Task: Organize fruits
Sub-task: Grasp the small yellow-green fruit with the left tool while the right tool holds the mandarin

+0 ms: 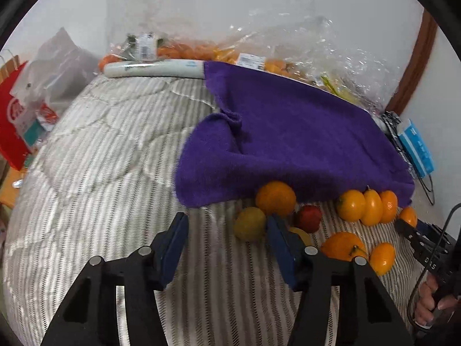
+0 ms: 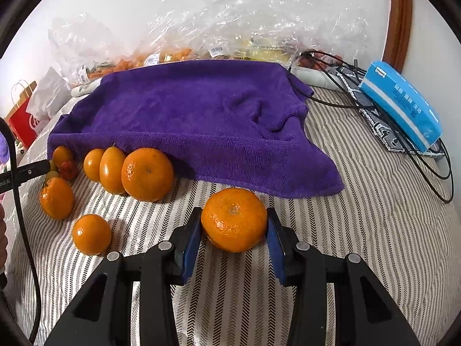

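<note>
your right claw (image 2: 234,232) has its two blue pads on either side of an orange (image 2: 234,219) that sits on the striped bed cover (image 2: 360,230), just in front of the near edge of the purple towel (image 2: 201,115). the left pad touches the fruit's skin, the right pad looks to be at its edge, and the orange rests on the cover; whether the pads are really squeezing it, you cannot tell from here.

your left claw (image 1: 227,230) is released, its pads spread wide with only bed cover between them. its right pad stands just in front of a yellowish fruit (image 1: 249,223), beside a large orange (image 1: 275,197) and a small red fruit (image 1: 309,218).

three oranges (image 2: 126,171) lie in a touching row against the towel's front edge, to the left of the one between your right pads. two more oranges (image 2: 91,234) lie apart on the cover nearer to you on that side.

behind the towel, clear plastic bags (image 2: 253,26) of produce lean against the wall. a blue box (image 2: 402,103) rests on cables at the right edge of the bed, and a red paper bag (image 1: 13,115) stands off the left side.
</note>
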A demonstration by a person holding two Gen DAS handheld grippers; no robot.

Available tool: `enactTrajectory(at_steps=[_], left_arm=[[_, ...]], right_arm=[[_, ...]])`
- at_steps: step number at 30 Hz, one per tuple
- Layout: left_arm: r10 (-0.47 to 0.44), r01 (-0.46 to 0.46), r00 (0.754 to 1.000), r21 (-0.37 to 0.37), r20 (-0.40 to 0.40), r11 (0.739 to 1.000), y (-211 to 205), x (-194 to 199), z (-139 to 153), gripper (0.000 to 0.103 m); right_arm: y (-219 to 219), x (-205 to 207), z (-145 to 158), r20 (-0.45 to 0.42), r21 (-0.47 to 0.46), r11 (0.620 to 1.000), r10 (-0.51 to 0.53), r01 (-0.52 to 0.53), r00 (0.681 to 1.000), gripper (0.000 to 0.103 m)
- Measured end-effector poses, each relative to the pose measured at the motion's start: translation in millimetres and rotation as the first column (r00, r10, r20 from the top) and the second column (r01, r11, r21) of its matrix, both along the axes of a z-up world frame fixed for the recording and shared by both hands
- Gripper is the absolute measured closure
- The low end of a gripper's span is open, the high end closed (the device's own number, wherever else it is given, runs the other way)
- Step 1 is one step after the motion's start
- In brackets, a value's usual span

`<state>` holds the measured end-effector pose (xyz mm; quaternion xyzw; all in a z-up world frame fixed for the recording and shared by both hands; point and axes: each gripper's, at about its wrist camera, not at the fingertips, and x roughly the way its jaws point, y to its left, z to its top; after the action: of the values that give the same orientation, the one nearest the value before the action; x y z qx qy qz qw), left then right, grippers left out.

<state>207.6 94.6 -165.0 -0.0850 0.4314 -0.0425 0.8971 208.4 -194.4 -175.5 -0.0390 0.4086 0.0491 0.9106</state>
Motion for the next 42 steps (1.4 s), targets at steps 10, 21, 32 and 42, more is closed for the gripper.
enactTrajectory(at_steps=[10,21,32,42], left_arm=[[-0.041,0.040,0.999,0.019,0.028,0.999,-11,1,-6,0.061],[-0.059,0.058,0.997,0.041,0.039,0.997,-12,-6,-5,0.080],[-0.046,0.042,0.998,0.095,0.044,0.995,-17,-4,-7,0.080],[-0.037,0.034,0.999,0.071,0.040,0.997,-16,-13,5,0.080]], right_arm=[[-1,0,0,-0.001,0.009,1.000,-0.002,0.002,1.000,0.059],[-3,0,-1,0.001,0.025,1.000,-0.001,0.001,1.000,0.060],[-5,0,0,0.002,0.041,0.999,0.000,0.000,1.000,0.061],[-6,-6,5,0.007,0.082,0.997,0.007,-0.007,1.000,0.061]])
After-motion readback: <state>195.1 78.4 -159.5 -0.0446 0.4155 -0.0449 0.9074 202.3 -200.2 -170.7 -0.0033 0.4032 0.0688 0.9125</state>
